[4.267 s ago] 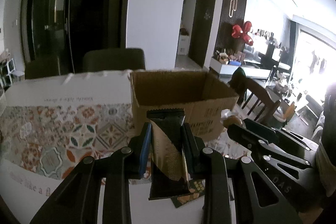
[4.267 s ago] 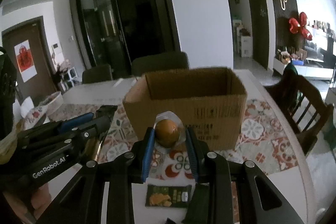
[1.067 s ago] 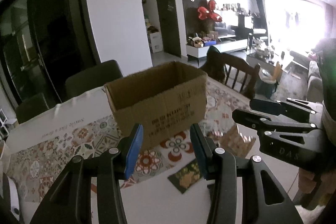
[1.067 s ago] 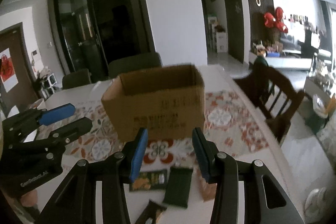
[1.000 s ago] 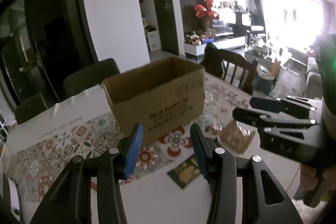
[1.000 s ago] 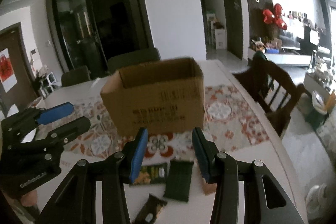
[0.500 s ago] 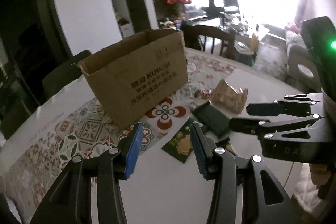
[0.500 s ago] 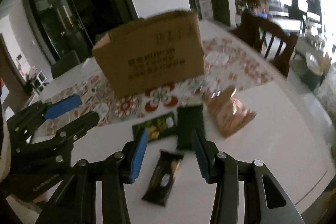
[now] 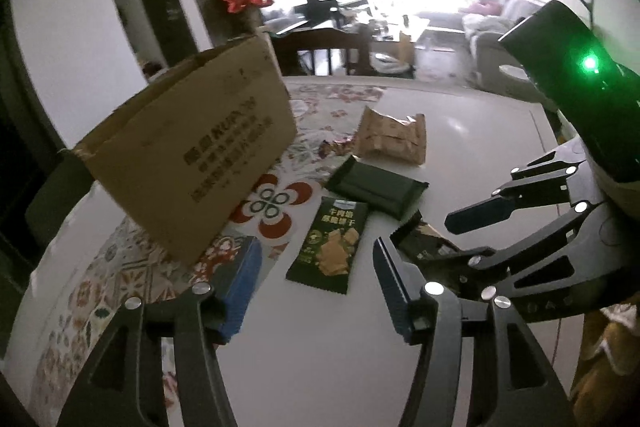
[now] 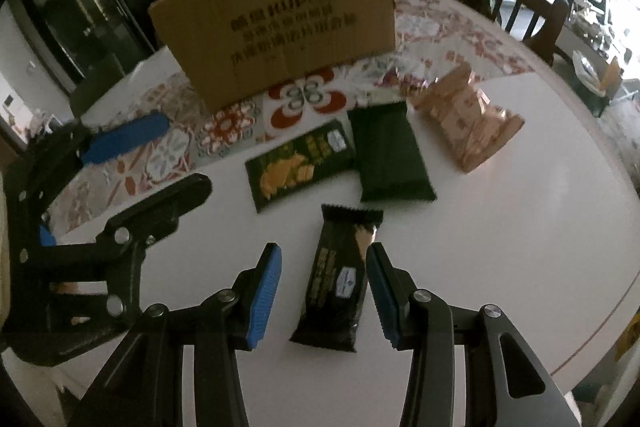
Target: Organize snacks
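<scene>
A brown cardboard box point(image 9: 192, 155) point(image 10: 280, 23) stands on the patterned runner. In front of it lie a green cracker packet point(image 9: 332, 243) point(image 10: 300, 163), a dark green packet point(image 9: 374, 189) point(image 10: 390, 159), a tan bag point(image 9: 390, 139) point(image 10: 468, 115) and a black bar point(image 10: 336, 267) point(image 9: 424, 245). My left gripper point(image 9: 316, 279) point(image 10: 148, 171) hovers just short of the cracker packet. Its jaws are opening and nothing is pressed between them. My right gripper point(image 10: 322, 293) point(image 9: 460, 235) is open, its blue pads on either side of the black bar and not gripping it.
The snacks lie on a round white table point(image 10: 520, 227) whose edge curves close on the right. A small red-wrapped sweet point(image 9: 336, 147) lies beside the tan bag. Dark wooden chairs point(image 10: 516, 7) stand beyond the table's far side.
Both grippers have sunk toward the table and tipped downward, so the snacks now lie close under them. The left jaws stand wider than before. The bar and round snack held earlier are gone from both grippers.
</scene>
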A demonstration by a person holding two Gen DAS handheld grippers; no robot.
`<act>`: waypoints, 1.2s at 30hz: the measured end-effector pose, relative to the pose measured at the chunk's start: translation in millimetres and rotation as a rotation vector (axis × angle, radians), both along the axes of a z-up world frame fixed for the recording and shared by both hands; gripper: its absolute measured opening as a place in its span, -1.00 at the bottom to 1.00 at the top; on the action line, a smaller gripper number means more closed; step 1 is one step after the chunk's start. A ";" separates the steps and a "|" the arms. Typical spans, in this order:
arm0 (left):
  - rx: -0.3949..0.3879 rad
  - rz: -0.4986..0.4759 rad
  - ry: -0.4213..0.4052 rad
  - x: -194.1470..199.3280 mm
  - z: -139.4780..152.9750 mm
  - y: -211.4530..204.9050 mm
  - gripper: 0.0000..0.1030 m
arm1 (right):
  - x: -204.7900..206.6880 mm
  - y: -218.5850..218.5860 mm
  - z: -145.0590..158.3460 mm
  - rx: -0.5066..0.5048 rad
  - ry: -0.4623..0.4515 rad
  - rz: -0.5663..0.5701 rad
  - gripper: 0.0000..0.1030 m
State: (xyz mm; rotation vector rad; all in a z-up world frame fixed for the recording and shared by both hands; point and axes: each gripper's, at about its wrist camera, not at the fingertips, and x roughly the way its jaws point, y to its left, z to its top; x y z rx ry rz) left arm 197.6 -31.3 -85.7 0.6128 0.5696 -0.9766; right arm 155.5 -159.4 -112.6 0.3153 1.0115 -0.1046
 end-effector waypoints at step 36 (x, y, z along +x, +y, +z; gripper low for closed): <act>0.097 -0.061 0.217 45.6 -61.5 -46.9 -0.10 | 25.1 -5.6 -22.5 -0.042 0.084 -0.044 -0.37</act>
